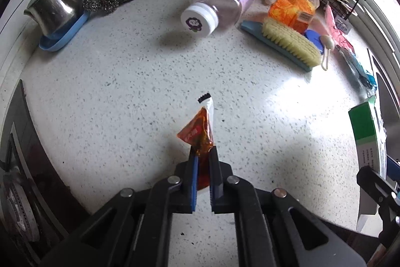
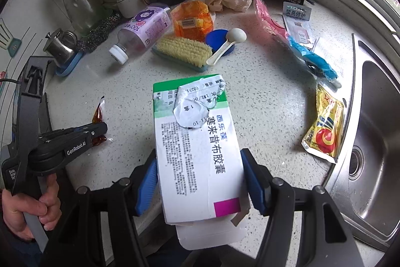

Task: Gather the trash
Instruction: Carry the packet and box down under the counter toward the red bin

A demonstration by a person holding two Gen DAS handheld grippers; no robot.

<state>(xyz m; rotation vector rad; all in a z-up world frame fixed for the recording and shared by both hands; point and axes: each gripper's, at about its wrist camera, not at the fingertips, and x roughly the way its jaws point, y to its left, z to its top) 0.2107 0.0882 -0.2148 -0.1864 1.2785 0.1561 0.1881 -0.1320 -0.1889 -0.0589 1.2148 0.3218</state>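
Between left fingers [image 1: 203,157]: sauce packet [image 1: 197,135]; right fingers [image 2: 200,167]: box [image 2: 195,147].

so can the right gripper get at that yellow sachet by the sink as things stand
Probably not yet: the right gripper is shut on the medicine box. The counter up to the yellow sachet looks free, but the box must go first.

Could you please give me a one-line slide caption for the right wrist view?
Right tool grips a green-and-white medicine box above the speckled countertop, beside the sink.
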